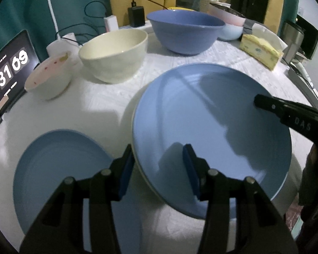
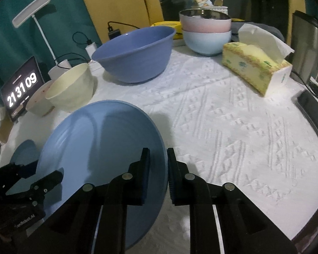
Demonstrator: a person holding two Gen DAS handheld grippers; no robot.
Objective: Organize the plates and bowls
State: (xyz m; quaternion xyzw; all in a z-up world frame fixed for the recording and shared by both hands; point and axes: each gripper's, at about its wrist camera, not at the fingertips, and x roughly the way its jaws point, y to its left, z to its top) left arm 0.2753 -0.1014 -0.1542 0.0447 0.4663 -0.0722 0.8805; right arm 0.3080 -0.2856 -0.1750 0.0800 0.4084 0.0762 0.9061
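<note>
From the left wrist view, we see our left gripper [image 1: 159,169] with its jaws apart astride the near rim of the large round blue plate [image 1: 212,131] at centre, and a smaller blue plate [image 1: 59,169] lower left. From the right wrist view, our right gripper [image 2: 158,175] is clamped on that large plate's right rim, and the white knitted tablecloth [image 2: 233,127] fills the right.

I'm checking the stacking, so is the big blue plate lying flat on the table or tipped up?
Tipped up. The big blue plate slants with its right rim clamped in the right gripper, and a cream plate shows beneath its left edge.
</note>
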